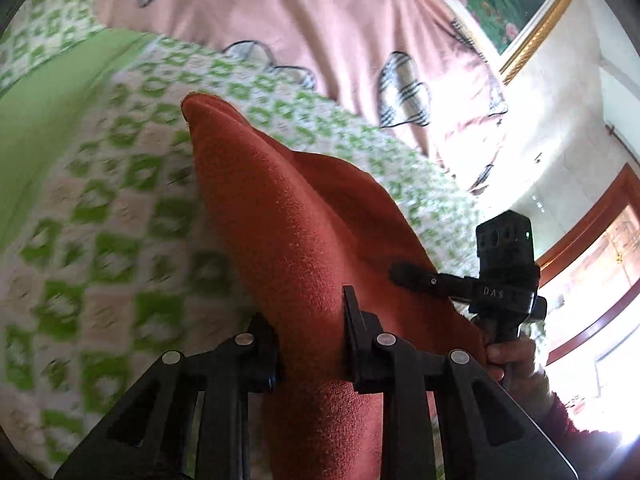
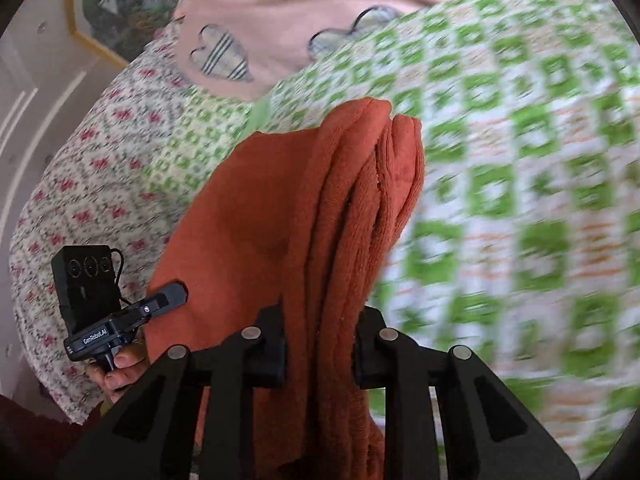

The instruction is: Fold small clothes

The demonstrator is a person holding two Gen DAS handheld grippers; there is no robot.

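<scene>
A rust-orange garment hangs lifted above the bed, stretched between both grippers. My left gripper is shut on one edge of it, the cloth bunched between the two black fingers. My right gripper is shut on the other edge, where the garment falls in several thick folds. The right gripper shows in the left wrist view at the right, clamped on the cloth. The left gripper shows in the right wrist view at the lower left, likewise on the cloth.
A green-and-white checked bedspread lies under the garment. A pink quilt with plaid hearts lies behind it. A floral pillow is at the left of the right wrist view. A framed picture hangs on the wall.
</scene>
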